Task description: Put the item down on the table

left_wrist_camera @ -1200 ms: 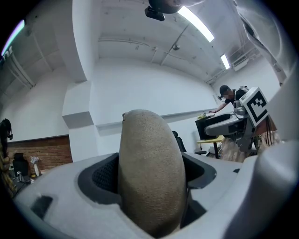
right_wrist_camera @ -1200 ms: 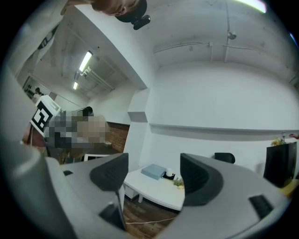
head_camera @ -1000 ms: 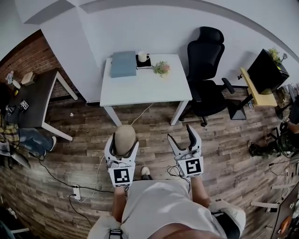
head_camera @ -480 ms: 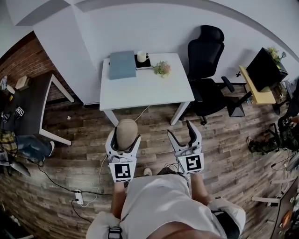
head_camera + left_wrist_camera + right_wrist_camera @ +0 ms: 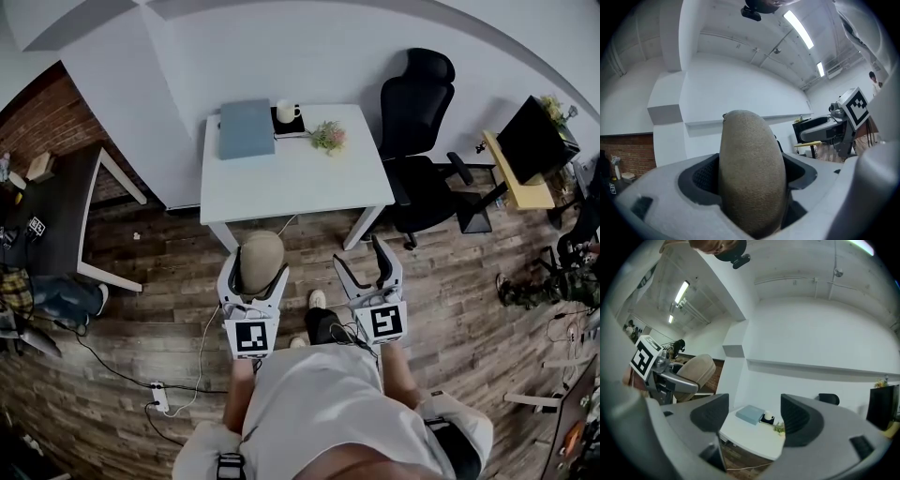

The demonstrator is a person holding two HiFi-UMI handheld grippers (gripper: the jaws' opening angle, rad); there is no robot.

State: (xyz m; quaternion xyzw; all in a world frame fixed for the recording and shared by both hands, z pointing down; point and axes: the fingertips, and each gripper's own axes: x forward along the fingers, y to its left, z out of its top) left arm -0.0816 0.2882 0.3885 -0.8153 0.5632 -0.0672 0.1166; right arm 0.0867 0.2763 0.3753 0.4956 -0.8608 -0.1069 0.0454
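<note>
Item one: my left claw (image 5: pixel 253 279), clenched on tan oval item (image 5: pixel 751 173), lower end hidden within grip. Right claw (image 5: pixel 360 262): released, empty.

The white desk (image 5: pixel 300 187) is bare across its front and middle, which leaves open room from the left edge to the right. Its back strip holds 3 things: a blue box (image 5: pixel 246 128) at the back left, a mug (image 5: pixel 285 112) just beside it, and a plant (image 5: pixel 327 138) further right. A wall closes the back. A black chair (image 5: pixel 419 131) crowds the right side, and a dark desk (image 5: pixel 52 211) stands well apart on the left. Open floor lies between the near edge and the left gripper (image 5: pixel 258 274), its fingers clamped on a tan item (image 5: pixel 750 159).
</note>
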